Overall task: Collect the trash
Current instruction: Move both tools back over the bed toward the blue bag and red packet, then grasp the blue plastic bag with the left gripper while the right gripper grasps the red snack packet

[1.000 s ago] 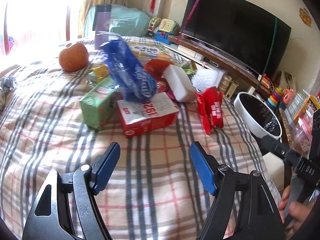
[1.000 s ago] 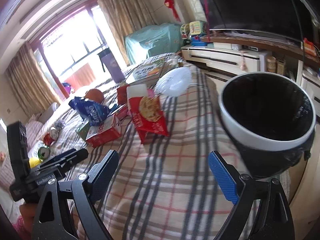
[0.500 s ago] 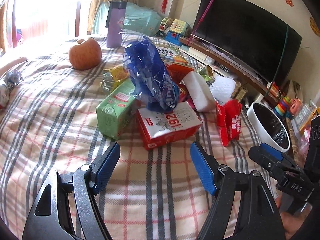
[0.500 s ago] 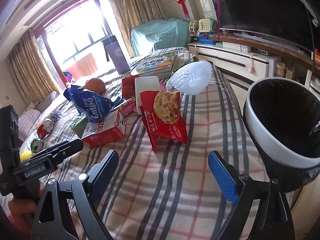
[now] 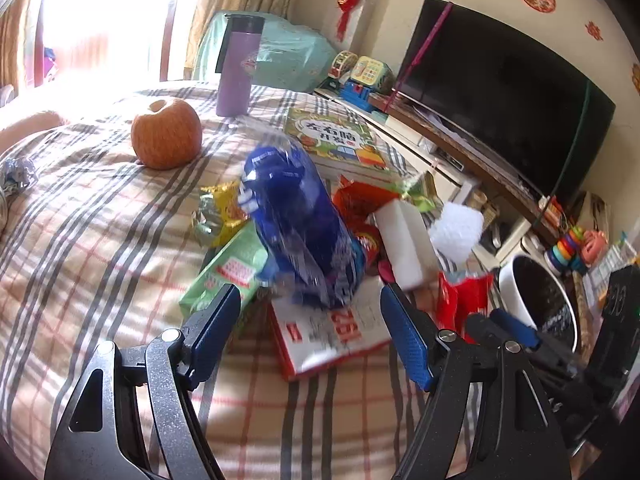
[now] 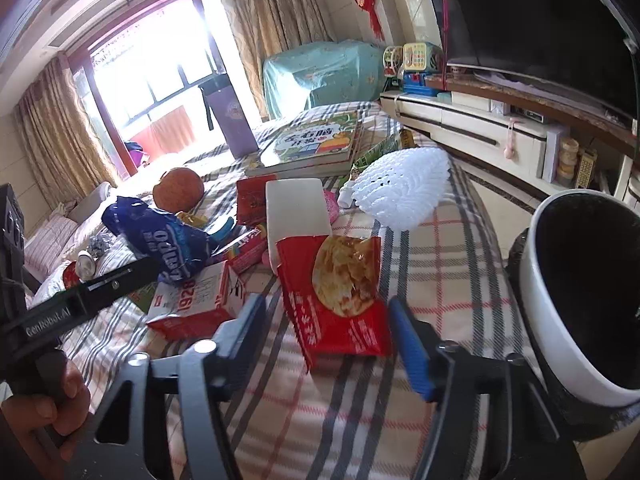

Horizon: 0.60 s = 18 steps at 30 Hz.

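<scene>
The right gripper [image 6: 326, 338] has its jaws just closing — the red snack packet [image 6: 340, 296] lies between them, not yet pinched. It lies near the bed's [image 6: 440, 248] edge, beside the white bin [image 6: 560, 312]. The left gripper [image 5: 310, 334] is wide open, empty.

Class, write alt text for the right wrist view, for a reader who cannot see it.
The right claw, which has just been closing, frames a red snack packet on a plaid cloth without pressing it. A white bin stands at right; boxes, a blue bag and an apple lie behind.

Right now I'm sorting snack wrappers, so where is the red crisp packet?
In the right wrist view the red crisp packet lies flat on the checked blanket, just ahead of the right gripper, between the red-and-white carton and the white bin.
</scene>
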Motion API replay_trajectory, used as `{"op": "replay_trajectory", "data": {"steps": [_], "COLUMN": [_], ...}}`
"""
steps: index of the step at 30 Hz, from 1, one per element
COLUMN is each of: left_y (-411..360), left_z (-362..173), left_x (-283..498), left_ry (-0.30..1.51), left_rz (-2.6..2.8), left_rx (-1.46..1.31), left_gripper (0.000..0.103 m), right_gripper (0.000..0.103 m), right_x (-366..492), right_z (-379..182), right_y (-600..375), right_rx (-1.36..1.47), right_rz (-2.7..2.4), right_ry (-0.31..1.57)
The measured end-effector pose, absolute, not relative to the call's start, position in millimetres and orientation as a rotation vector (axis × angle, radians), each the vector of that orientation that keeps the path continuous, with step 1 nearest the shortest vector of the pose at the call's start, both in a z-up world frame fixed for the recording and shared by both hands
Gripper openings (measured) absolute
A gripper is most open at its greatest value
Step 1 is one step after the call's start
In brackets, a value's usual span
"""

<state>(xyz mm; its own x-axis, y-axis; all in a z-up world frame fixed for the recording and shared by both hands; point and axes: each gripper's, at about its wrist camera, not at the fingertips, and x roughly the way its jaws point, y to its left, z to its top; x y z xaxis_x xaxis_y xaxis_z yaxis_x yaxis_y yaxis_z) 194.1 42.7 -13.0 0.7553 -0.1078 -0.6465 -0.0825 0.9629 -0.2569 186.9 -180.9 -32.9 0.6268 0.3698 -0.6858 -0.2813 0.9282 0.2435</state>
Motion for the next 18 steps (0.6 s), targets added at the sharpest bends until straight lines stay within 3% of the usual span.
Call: {"op": "replay_trajectory", "data": {"steps": [3,5,6,7,10,18], "left_y": [45.0,46.4,46.9,46.6,43.3,33.7], "left_z": [-12.6,-15.2,-16.2,-18.9,-20.9,-8.7], "left_x": [201.9,206.5,207.3,210.0,210.9,192.3], "left_ry": [0.694,0.690,0.688,0.695,0.699,0.667], "left_rz": [0.002,-0.004,-0.010,-0.024,-0.047,-0.123], "left_rx": [-0.287,-0.306,-0.313,-0.318,-0.310,-0.308], "left_gripper": [0.074,0.073,0.061,0.043,0.034,0.028], "right_gripper": [0.021,0.016,0.010,0.009,0.007,0.006], "right_x": [192.2,190.3,189.0,187.2,182.4,168.9], "right_z": [-38.6,-38.0,-36.7,-35.3,-31.3,-20.7], "right_y": [-180.2,-180.5,-180.7,-181.1,-185.8,-203.2], "right_rx": [0.122,0.124,0.120,0.118,0.137,0.177], "right_rz": [0.374,0.375,0.374,0.373,0.381,0.369], "right_ry": [0.839,0.832,0.828,0.823,0.816,0.805]}}
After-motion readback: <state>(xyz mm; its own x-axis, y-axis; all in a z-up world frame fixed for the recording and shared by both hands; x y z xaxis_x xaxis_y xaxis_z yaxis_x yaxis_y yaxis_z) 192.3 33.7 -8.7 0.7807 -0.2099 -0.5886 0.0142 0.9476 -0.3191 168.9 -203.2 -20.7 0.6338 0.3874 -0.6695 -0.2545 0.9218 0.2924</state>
